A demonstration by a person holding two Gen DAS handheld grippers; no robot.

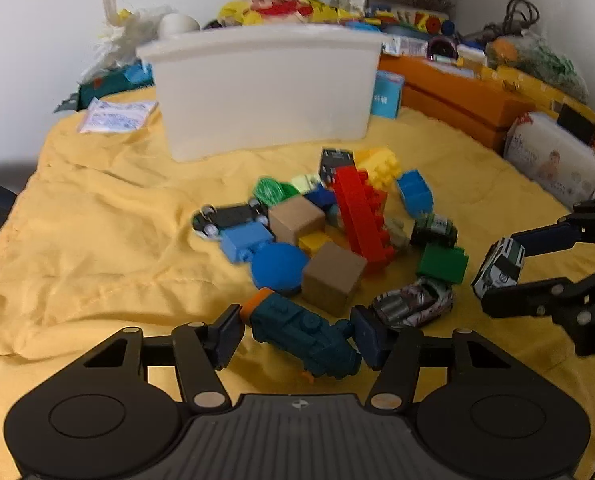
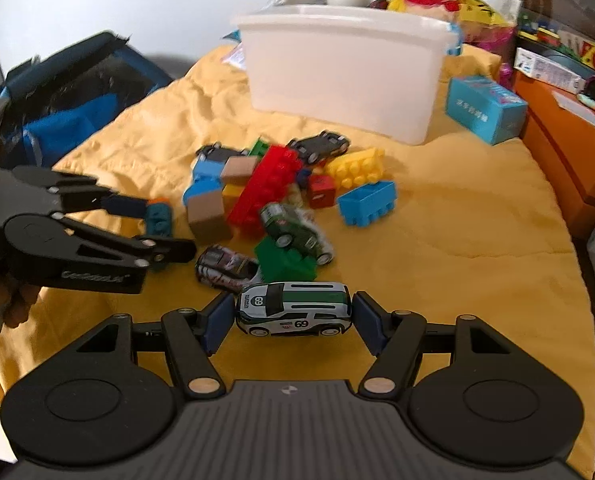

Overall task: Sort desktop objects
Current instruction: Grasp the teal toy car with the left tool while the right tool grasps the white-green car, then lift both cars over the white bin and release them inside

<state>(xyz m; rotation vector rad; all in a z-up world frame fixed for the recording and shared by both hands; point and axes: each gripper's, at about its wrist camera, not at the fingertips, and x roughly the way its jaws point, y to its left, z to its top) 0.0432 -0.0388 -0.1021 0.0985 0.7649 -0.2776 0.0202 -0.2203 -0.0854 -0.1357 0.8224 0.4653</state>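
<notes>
My left gripper (image 1: 297, 334) is shut on a dark teal toy vehicle with an orange end (image 1: 301, 330), held low over the yellow cloth (image 1: 97, 240); both show in the right wrist view (image 2: 159, 218). My right gripper (image 2: 293, 316) is shut on a white and green toy car marked 69 (image 2: 293, 312), which also shows in the left wrist view (image 1: 499, 268). A pile of bricks, blocks and toy cars lies ahead, with a long red brick (image 1: 359, 216) in its middle. A white plastic bin (image 1: 265, 88) stands behind the pile.
A grey patterned toy car (image 1: 413, 304) and a green brick (image 1: 443, 262) lie between the grippers. Orange boxes (image 1: 457, 96), a wipes pack (image 1: 553, 156) and clutter line the right and back. A blue carton (image 2: 485, 108) stands beside the bin. A dark blue bag (image 2: 69, 96) sits at the left.
</notes>
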